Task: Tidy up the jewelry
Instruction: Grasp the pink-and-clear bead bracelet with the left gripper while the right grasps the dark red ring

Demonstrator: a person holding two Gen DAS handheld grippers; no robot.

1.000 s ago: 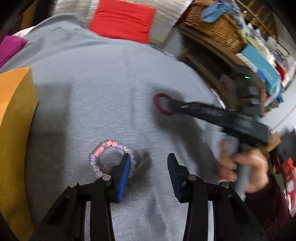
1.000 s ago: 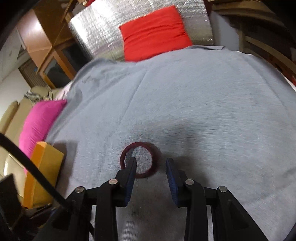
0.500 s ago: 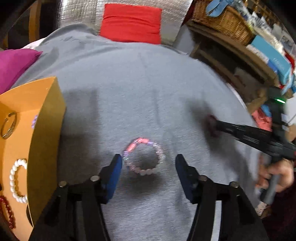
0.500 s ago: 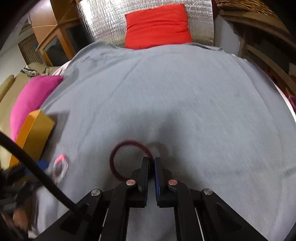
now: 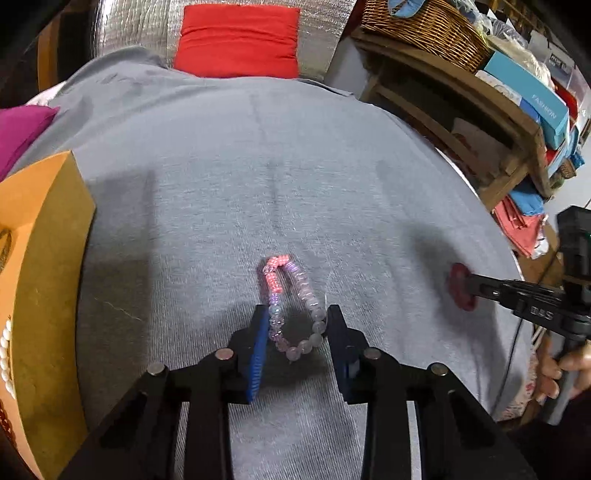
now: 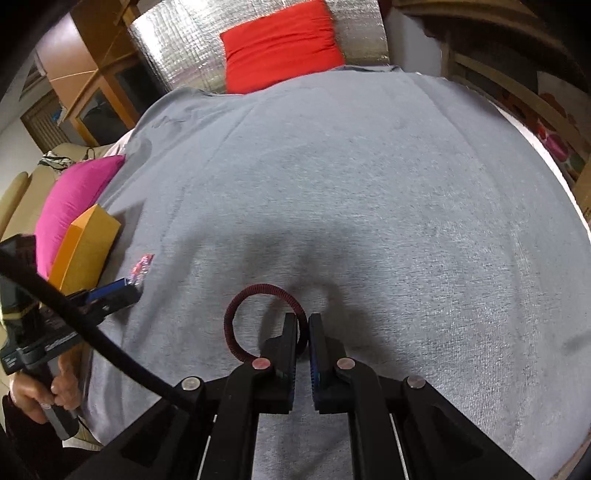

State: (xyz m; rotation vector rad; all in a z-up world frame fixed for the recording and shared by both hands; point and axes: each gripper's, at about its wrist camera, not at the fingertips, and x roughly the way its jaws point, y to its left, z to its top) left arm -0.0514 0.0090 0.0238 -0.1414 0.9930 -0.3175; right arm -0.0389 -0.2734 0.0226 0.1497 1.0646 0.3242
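A pink and clear beaded bracelet [image 5: 291, 306] sits squeezed into a narrow oval between the fingers of my left gripper [image 5: 297, 325], whose jaws have closed onto its sides just above the grey cloth [image 5: 258, 184]. It also shows in the right wrist view [image 6: 142, 267]. My right gripper [image 6: 303, 328] is shut on a dark red cord ring [image 6: 255, 317] and holds it a little above the cloth; the ring also shows in the left wrist view [image 5: 461, 286]. An orange jewelry box [image 5: 40, 295] stands at the left, with a white pearl bracelet [image 5: 5, 354] inside.
A red cushion [image 5: 238, 40] and silver padding lie at the far end. A pink cushion [image 6: 74, 199] is beside the box. Wooden shelves with a wicker basket [image 5: 424, 29] and boxes stand at the right.
My left gripper moved over the beaded bracelet and closed in on it, squeezing it narrow. My right gripper shut on the dark red ring and lifted it.
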